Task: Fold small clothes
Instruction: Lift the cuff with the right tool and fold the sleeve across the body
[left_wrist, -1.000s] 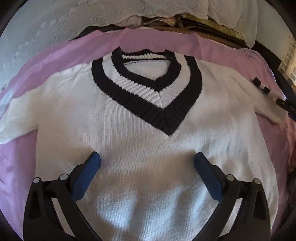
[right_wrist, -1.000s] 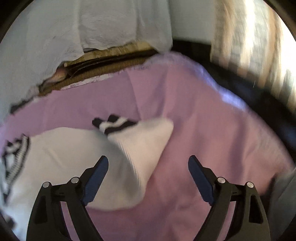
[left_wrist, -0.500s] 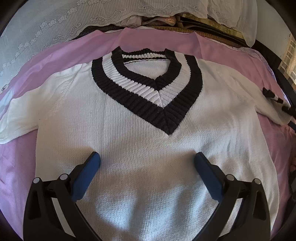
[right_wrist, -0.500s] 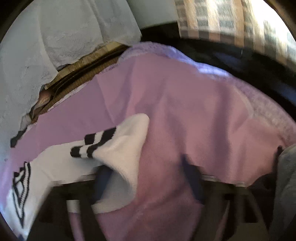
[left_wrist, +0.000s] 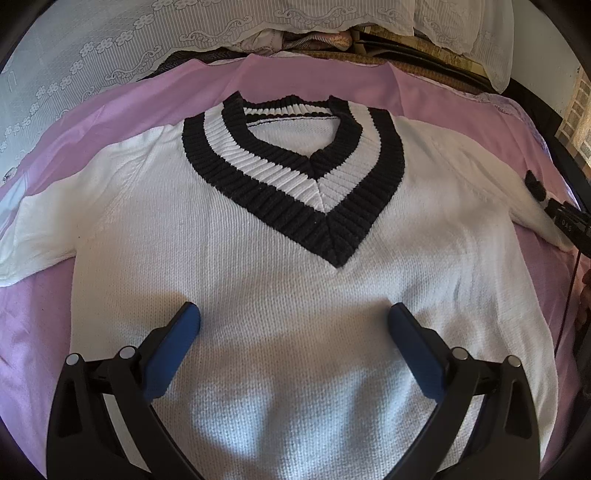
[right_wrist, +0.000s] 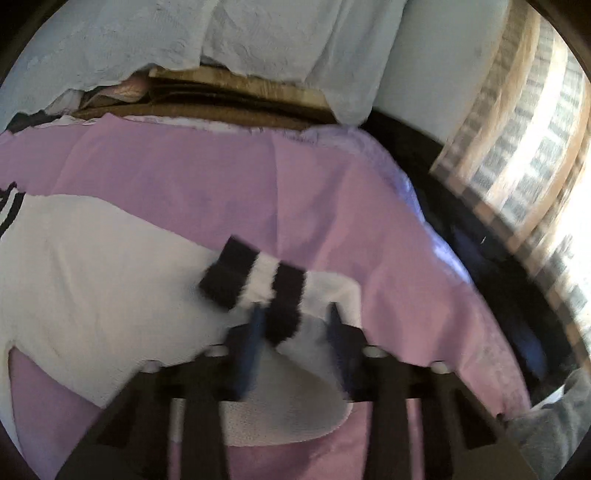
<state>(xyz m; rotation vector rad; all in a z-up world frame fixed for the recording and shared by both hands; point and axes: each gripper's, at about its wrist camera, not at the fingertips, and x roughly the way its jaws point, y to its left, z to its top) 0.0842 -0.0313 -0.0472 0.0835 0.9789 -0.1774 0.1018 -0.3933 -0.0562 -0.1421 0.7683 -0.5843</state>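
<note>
The right hand-held gripper (right_wrist: 295, 314), jaws just closing, clamps the sweater's (left_wrist: 295, 314) striped cuff (right_wrist: 255, 277) near the bed's (right_wrist: 221, 177) right edge; the left hand-held gripper (left_wrist: 293, 319) hovers with jaws apart.

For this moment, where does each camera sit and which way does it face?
Left wrist: on the left tongs, tilted down over the white sweater's chest toward its V-neck collar; both blue pads stand wide apart.
Right wrist: on the right tongs, facing the sweater's striped cuff; its pads have just been closing around that sleeve.
Shared: the sweater, the pink sheet, and the right tongs at the left view's edge.
</note>
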